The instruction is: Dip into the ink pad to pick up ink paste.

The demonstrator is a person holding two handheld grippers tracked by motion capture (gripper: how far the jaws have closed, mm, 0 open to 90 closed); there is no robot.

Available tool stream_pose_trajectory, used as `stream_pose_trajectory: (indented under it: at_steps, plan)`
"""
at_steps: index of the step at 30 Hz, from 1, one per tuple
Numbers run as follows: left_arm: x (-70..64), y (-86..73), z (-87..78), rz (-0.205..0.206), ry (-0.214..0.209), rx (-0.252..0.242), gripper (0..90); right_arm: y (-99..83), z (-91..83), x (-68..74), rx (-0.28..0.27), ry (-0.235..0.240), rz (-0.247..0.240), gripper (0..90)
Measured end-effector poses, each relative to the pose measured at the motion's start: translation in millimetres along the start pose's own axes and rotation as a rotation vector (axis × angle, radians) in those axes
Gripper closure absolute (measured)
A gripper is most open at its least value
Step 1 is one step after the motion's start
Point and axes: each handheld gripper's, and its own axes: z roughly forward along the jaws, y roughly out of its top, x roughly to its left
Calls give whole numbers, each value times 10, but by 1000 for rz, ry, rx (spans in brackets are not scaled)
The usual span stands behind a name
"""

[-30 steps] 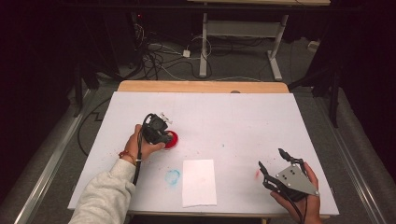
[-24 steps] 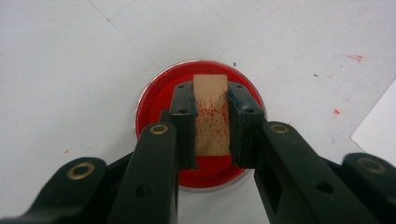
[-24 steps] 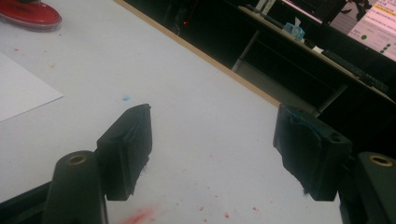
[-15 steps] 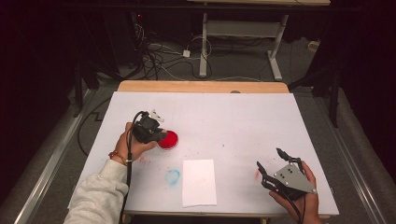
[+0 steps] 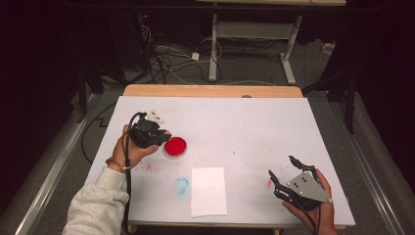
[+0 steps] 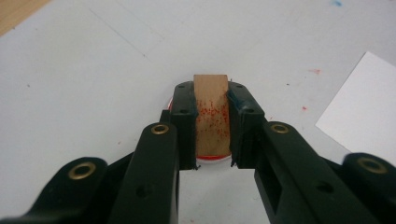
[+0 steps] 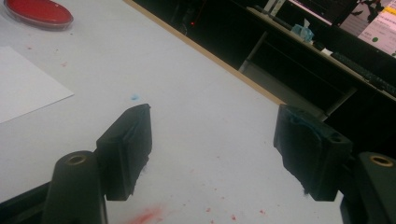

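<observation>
My left gripper (image 5: 161,137) is shut on a small wooden block (image 6: 211,112) speckled with red ink; its jaws clamp the block's two sides just above a round red ink dish (image 5: 175,146), whose rim (image 6: 212,161) peeks out under the block. A white sheet of paper (image 5: 208,191) lies at the front middle of the table; its corner (image 6: 364,107) shows to the right in the left gripper view. My right gripper (image 5: 284,172) rests at the front right, open, with nothing between its jaws (image 7: 212,149).
The white table top (image 5: 244,122) has a wooden strip along its far edge. A blue ink smudge (image 5: 180,185) lies left of the paper, and red specks dot the surface. Cables and desk legs stand on the floor beyond.
My left gripper has drawn back to the left, off the red dish, which now lies uncovered beside it. The right gripper has barely moved.
</observation>
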Motion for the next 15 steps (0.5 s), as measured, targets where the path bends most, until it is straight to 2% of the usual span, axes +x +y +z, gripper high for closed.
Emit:
stream_pose_trajectory:
  at_steps: [2, 5, 8, 9, 12, 15]
  plan:
    - [-41, 33, -62, 24, -19, -15, 736, -1, -3, 5, 2, 4, 1, 280]
    - [-76, 92, -106, 37, -27, -22, 737, -15, -6, 15, 13, 15, 9, 262]
    - [-96, 137, -116, 47, -32, -18, 736, -32, 1, 16, 24, 17, 5, 260]
    - [-99, 177, -104, 55, -43, -2, 736, -38, 6, 10, 35, 17, 8, 258]
    - [-81, 205, -67, 51, -45, 14, 736, -31, -4, 20, 40, 15, 5, 260]
    - [-32, 199, 28, 37, -68, 38, 736, -34, 1, 37, 47, 23, -9, 263]
